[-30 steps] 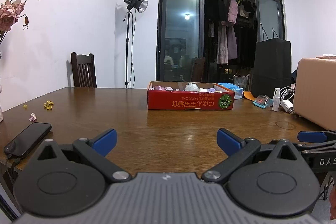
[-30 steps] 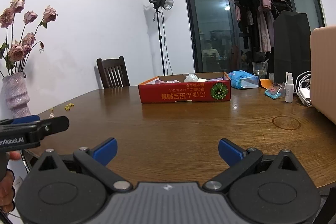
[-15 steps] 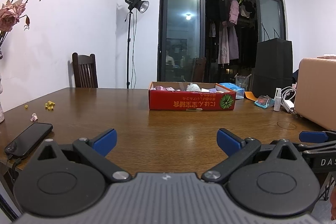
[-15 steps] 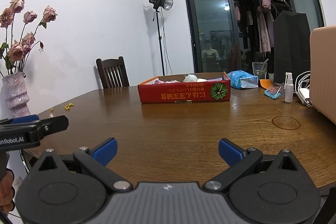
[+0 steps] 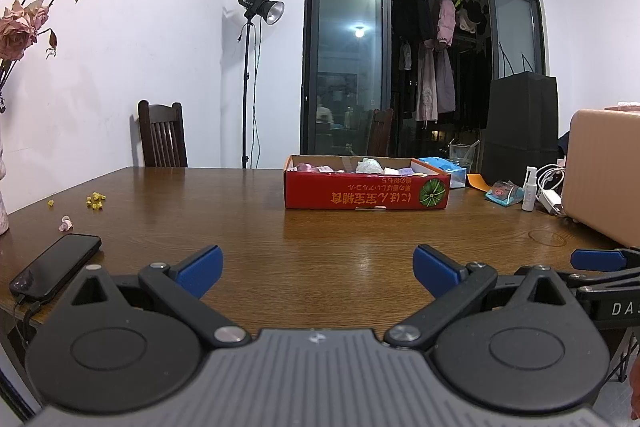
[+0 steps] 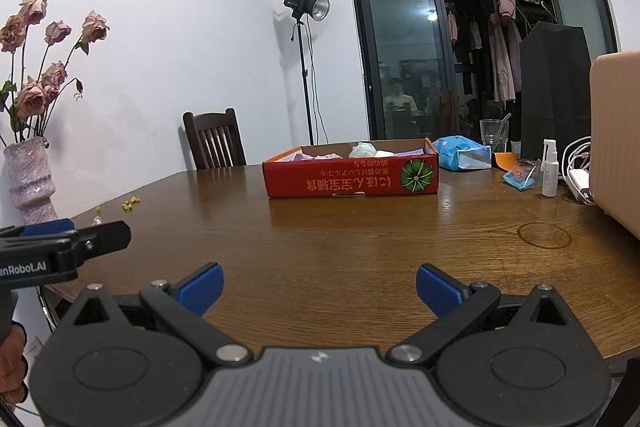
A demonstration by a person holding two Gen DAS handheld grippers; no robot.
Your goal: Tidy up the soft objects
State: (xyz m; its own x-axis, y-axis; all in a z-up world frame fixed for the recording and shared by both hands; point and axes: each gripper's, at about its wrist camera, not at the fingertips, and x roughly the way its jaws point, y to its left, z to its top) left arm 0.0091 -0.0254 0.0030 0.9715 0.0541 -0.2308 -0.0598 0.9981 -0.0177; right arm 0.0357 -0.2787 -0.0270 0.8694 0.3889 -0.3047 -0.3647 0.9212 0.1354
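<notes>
Item: my left tool (image 5: 318, 263), blue-padded fingers spread wide, nothing between them; low in the frame, above the near edge of the brown wooden tabletop (image 5: 320, 227).

Item: my right tool (image 6: 320, 283), likewise spread wide and empty, bottom centre of its frame.

Item: shallow red cardboard box with a green melon print (image 5: 366, 189), centre of the frame, well apart from both tools. It contains the soft objects, pale pink, white and lilac bundles (image 5: 370, 166), only their tops showing over the rim; I cannot tell how many.

Item: black smartphone with cable (image 5: 56, 269), lower left of the left view, near the tabletop edge. Risk, as I judge it: my left tool swinging outward could knock it off.

Item: small white spray bottle (image 6: 549, 169), white charger and cords (image 6: 578, 183), clear glass (image 6: 494, 135), right of the box. Risk: a wide right-hand reach could topple the bottle or glass, or snag the cords.

Item: pink textured vase of dried roses (image 6: 30, 179), far left. Risk: it is tall and could tip if brushed.

Further risk: the light box may slide or lift when I pinch a bundle inside; a shallow pinch may drag neighbouring pieces out.
</notes>
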